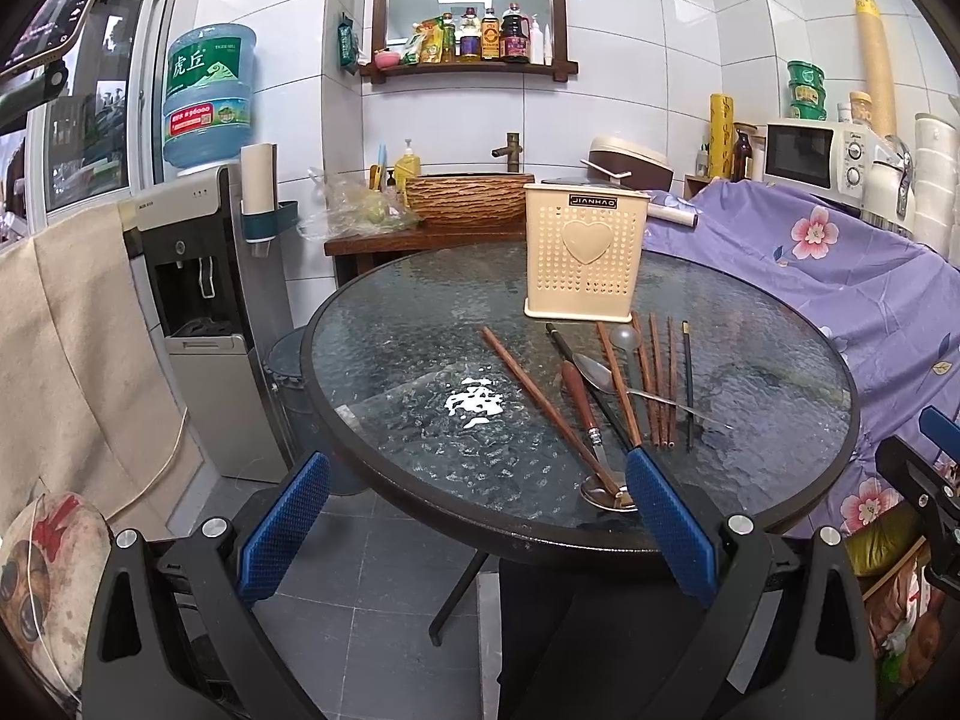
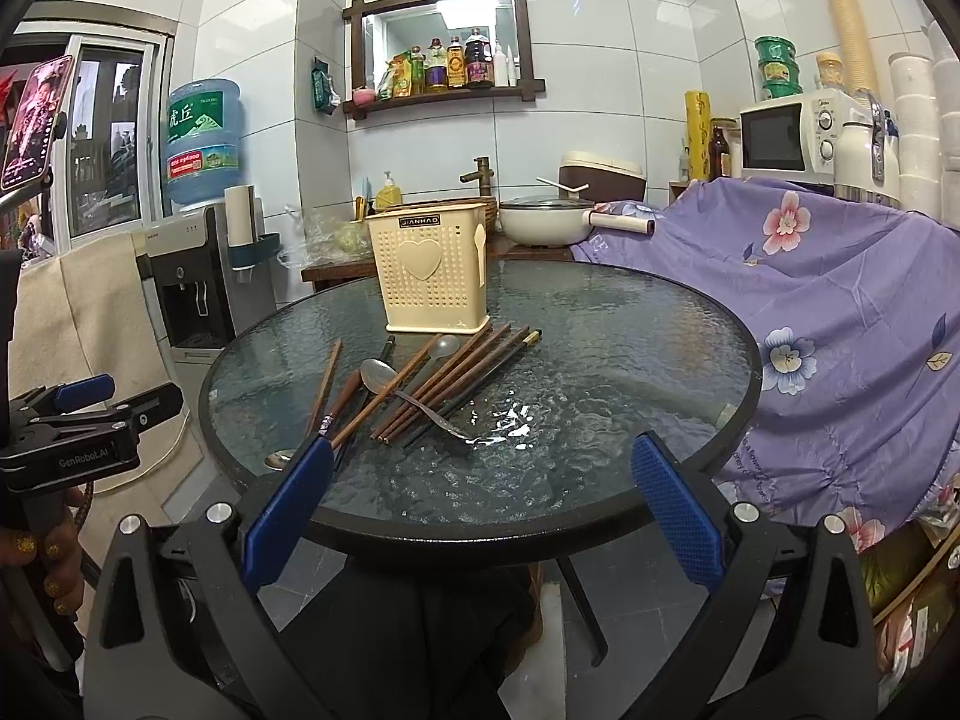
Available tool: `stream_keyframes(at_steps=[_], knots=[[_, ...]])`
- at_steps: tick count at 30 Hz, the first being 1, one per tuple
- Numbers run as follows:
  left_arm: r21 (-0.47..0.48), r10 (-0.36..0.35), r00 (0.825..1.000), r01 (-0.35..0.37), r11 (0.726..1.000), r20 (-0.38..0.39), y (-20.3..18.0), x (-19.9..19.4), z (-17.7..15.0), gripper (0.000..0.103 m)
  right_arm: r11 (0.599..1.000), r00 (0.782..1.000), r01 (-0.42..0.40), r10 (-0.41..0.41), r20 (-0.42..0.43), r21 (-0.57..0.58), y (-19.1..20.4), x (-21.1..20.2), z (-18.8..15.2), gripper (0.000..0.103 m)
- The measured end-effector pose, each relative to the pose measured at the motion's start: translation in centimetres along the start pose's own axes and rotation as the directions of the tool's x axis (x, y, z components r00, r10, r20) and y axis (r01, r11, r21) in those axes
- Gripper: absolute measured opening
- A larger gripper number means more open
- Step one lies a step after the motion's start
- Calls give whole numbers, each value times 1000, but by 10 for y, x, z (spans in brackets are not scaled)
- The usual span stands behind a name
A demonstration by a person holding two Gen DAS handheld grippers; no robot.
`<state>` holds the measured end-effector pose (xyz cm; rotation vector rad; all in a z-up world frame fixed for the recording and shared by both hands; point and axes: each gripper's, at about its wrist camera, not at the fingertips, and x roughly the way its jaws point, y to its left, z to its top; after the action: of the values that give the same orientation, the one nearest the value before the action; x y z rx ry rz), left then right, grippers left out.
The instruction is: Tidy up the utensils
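A cream perforated utensil holder (image 1: 585, 252) with a heart stands upright at the back of the round glass table (image 1: 420, 432); it also shows in the right wrist view (image 2: 429, 270). In front of it lie several wooden chopsticks (image 1: 657, 384) (image 2: 456, 378), a metal spoon (image 1: 600, 373) (image 2: 379, 375), a wooden-handled spoon (image 1: 585, 414) and a clear plastic spoon (image 2: 445, 345). My left gripper (image 1: 480, 516) is open and empty at the table's near edge, left of the utensils. My right gripper (image 2: 483, 504) is open and empty at the near edge, right of them. The left gripper also shows in the right wrist view (image 2: 90, 414).
A purple floral cloth (image 1: 840, 276) covers something to the right of the table. A water dispenser (image 1: 204, 312) stands at the left. A wooden counter (image 1: 420, 234) with a basin, a pot (image 2: 546, 219) and a microwave (image 2: 792, 138) sit behind.
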<state>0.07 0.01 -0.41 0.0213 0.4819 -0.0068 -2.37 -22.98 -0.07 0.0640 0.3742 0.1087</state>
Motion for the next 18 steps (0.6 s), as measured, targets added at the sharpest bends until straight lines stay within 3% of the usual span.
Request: stream_keyframes(at_steps=[18], knots=[[-4,-10,1000,9,1000,-8,-2,2,-3,97,1000,1000,-2,2,-5,4,-1,-2,0,98]])
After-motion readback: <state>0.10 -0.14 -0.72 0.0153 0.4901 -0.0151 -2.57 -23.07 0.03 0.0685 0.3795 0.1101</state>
